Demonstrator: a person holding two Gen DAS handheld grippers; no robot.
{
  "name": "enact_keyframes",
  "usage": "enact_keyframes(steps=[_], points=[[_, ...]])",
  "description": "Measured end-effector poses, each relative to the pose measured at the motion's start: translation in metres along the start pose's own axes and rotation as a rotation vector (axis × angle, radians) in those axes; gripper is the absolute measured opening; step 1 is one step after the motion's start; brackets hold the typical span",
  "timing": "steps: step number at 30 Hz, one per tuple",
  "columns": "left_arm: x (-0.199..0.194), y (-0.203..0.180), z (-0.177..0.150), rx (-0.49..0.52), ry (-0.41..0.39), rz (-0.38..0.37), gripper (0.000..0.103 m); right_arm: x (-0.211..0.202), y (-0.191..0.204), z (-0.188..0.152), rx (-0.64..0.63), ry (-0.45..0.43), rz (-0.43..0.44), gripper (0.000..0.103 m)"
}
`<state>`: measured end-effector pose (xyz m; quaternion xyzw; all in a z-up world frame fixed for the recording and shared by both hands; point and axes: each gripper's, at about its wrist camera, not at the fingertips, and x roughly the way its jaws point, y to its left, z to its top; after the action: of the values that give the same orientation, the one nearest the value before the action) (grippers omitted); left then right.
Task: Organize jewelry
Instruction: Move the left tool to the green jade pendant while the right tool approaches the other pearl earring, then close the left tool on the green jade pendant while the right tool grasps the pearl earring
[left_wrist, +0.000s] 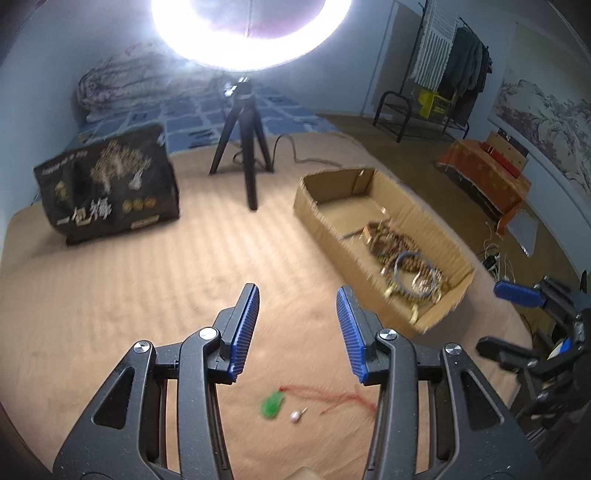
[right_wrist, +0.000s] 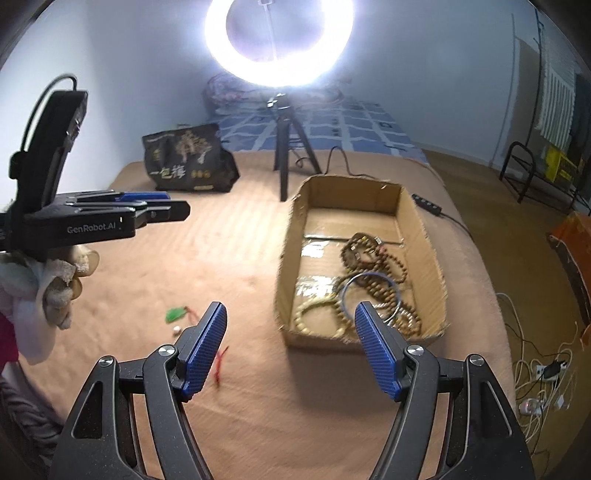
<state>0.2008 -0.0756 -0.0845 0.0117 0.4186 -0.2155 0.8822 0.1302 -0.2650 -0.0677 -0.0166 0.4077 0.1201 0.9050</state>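
An open cardboard box (left_wrist: 306, 201) (right_wrist: 290, 236) on the tan bed cover holds several bead bracelets (left_wrist: 391, 243) (right_wrist: 373, 258) and a blue ring bangle (left_wrist: 413, 271) (right_wrist: 369, 295). A green pendant (left_wrist: 272, 405) (right_wrist: 174, 314) on a red cord (left_wrist: 332, 397) (right_wrist: 221, 363) lies on the cover beside a small white bead (left_wrist: 294, 417) (right_wrist: 177, 328). My left gripper (left_wrist: 297, 317) (right_wrist: 162, 203) is open and empty above the pendant. My right gripper (right_wrist: 291, 343) (left_wrist: 509, 314) is open and empty, in front of the box.
A ring light on a black tripod (left_wrist: 243, 140) (right_wrist: 286, 147) stands at the back. A black printed bag (left_wrist: 107, 184) (right_wrist: 188, 162) sits at the back left. A power strip cable (right_wrist: 432, 206) runs right of the box. Cables lie on the floor (right_wrist: 539, 373).
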Motion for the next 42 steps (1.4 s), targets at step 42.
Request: enact_keyframes(steps=[42], points=[[0.069, 0.028, -0.082, 0.053, 0.305, -0.112, 0.026, 0.092, 0.106, -0.062, -0.063, 0.221, 0.22, 0.036]])
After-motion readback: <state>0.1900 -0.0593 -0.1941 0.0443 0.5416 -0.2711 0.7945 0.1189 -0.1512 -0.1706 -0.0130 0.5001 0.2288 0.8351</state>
